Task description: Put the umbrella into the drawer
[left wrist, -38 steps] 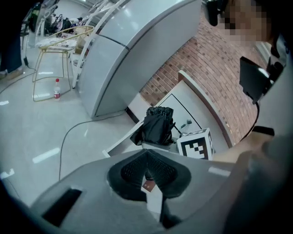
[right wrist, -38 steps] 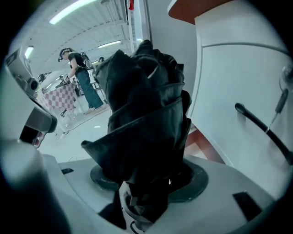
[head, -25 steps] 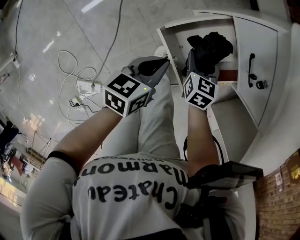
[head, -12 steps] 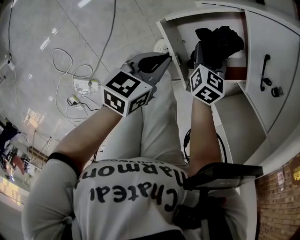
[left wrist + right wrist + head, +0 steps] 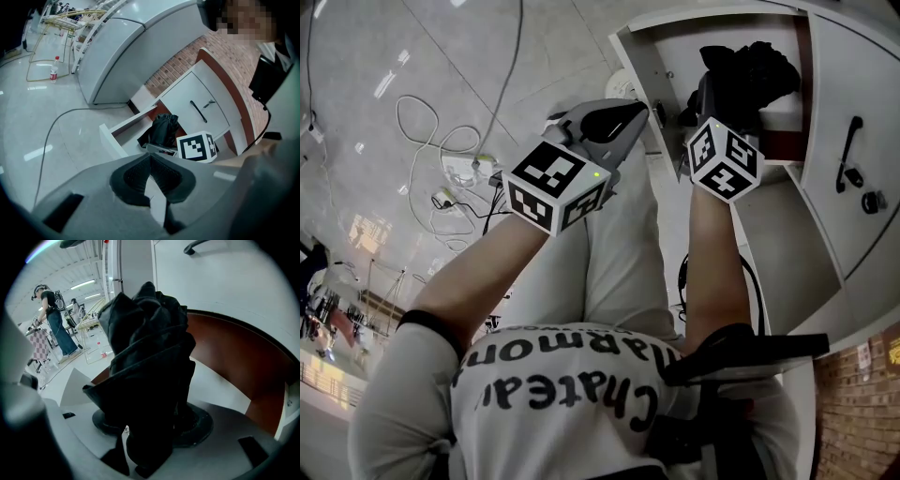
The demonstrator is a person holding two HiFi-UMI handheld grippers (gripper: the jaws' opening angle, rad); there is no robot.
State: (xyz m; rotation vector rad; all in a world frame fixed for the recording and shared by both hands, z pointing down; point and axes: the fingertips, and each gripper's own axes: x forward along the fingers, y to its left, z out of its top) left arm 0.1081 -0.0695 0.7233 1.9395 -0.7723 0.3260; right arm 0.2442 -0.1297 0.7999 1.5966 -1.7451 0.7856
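Note:
The black folded umbrella point(image 5: 748, 75) hangs over the open white drawer point(image 5: 637, 67) at the upper right of the head view. My right gripper point(image 5: 722, 105) is shut on it, and its marker cube point(image 5: 724, 159) sits just below. In the right gripper view the umbrella point(image 5: 145, 362) fills the space between the jaws, bunched fabric pointing away from me. My left gripper point(image 5: 636, 112) is shut and holds nothing, hovering left of the drawer's near wall. From the left gripper point(image 5: 150, 160) view I see the umbrella point(image 5: 163, 130) inside the drawer's point(image 5: 112, 139) outline.
A white cabinet door with a dark handle point(image 5: 848, 155) stands right of the drawer. White cables point(image 5: 441, 131) and a power strip point(image 5: 464, 169) lie on the tiled floor at left. The person's legs and torso fill the lower middle. A large grey cabinet point(image 5: 122, 47) stands behind.
Both hands have sunk. The right gripper has carried the umbrella lower toward the drawer, still gripping it. The left gripper stays shut beside it.

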